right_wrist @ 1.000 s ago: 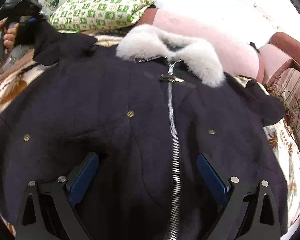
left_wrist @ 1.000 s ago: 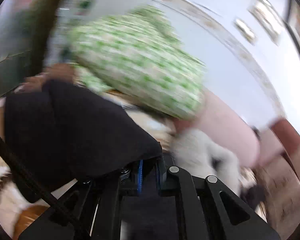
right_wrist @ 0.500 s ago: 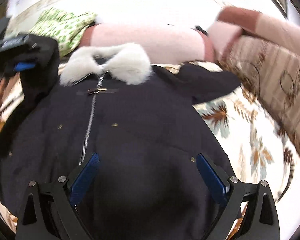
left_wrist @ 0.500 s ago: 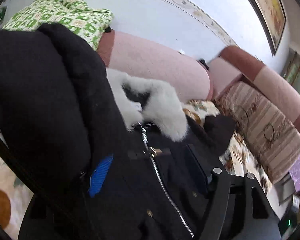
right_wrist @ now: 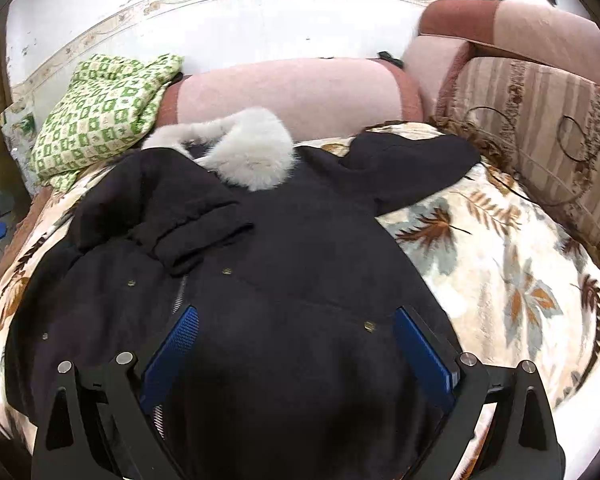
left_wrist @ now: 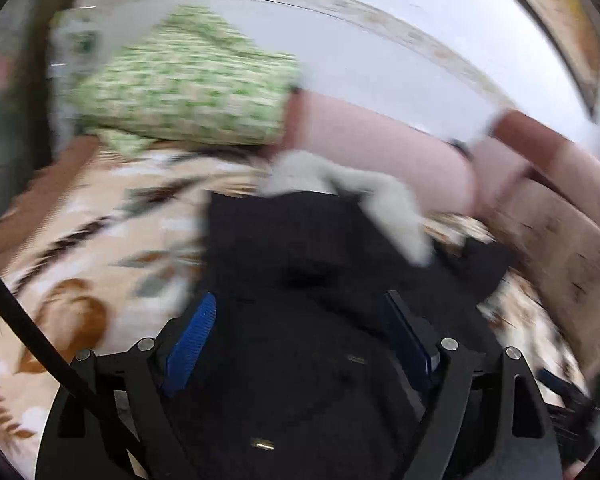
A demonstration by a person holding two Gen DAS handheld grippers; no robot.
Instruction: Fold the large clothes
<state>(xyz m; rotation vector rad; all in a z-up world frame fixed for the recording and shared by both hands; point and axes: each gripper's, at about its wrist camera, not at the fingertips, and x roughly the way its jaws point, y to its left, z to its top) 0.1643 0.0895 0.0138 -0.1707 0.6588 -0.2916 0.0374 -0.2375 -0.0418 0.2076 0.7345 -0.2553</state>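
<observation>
A black coat (right_wrist: 292,280) with a white fur collar (right_wrist: 256,152) lies front up on a leaf-patterned blanket (right_wrist: 500,264). Its left sleeve (right_wrist: 168,216) is folded across the chest; the right sleeve (right_wrist: 412,164) stretches out toward the right. My right gripper (right_wrist: 296,344) hovers open over the coat's lower front, nothing between its blue pads. In the blurred left wrist view, my left gripper (left_wrist: 300,332) hangs over the coat (left_wrist: 320,260) near the collar (left_wrist: 380,200); its jaws are opening and the pads press on nothing.
A green-and-white patterned cushion (right_wrist: 100,112) lies at the back left against the pink sofa back (right_wrist: 292,92). A striped brown cushion (right_wrist: 540,120) lines the right side. A black cable (left_wrist: 28,328) crosses the left wrist view's lower left.
The left gripper let go of the left sleeve, which now lies folded across the coat's chest, and drew back to the left with its jaws wide. The right gripper stayed open and swung right.
</observation>
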